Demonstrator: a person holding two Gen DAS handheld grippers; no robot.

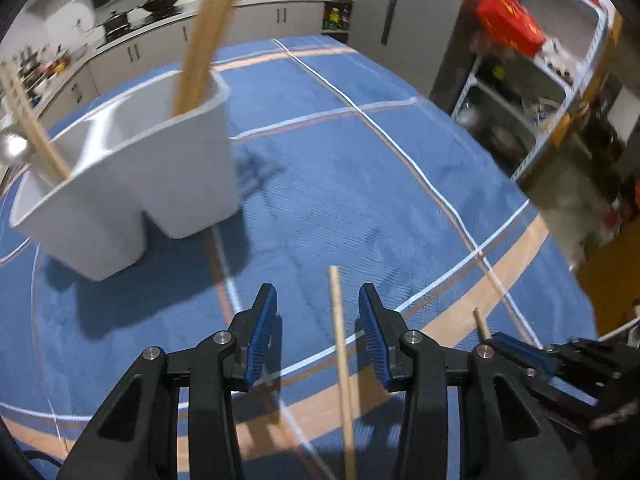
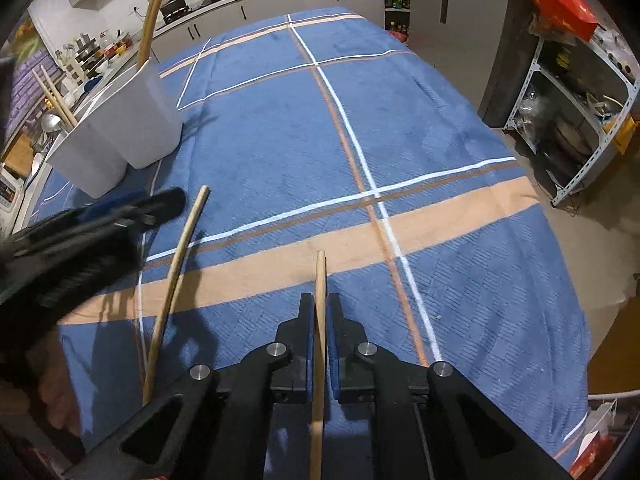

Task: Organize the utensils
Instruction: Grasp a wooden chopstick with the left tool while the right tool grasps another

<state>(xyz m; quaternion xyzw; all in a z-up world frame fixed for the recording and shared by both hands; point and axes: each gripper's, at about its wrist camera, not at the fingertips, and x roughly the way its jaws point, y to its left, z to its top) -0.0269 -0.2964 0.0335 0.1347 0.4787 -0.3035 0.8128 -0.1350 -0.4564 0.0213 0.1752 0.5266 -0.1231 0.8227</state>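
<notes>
A white two-part utensil holder (image 1: 132,168) stands on the blue cloth, with wooden sticks (image 1: 208,36) in one part and chopsticks (image 1: 36,132) plus a metal spoon (image 1: 12,146) in the other. It also shows in the right wrist view (image 2: 120,128). My left gripper (image 1: 318,304) is open; a loose wooden chopstick (image 1: 342,364) lies on the cloth between its fingers, untouched. My right gripper (image 2: 319,308) is shut on a second wooden chopstick (image 2: 319,320). The loose chopstick (image 2: 176,280) lies left of it, by the left gripper (image 2: 132,212).
The table carries a blue cloth with white and peach stripes (image 2: 440,204). A metal shelf rack (image 2: 572,120) with a red box (image 2: 560,0) stands to the right. Kitchen counters with pots (image 1: 160,4) run along the back.
</notes>
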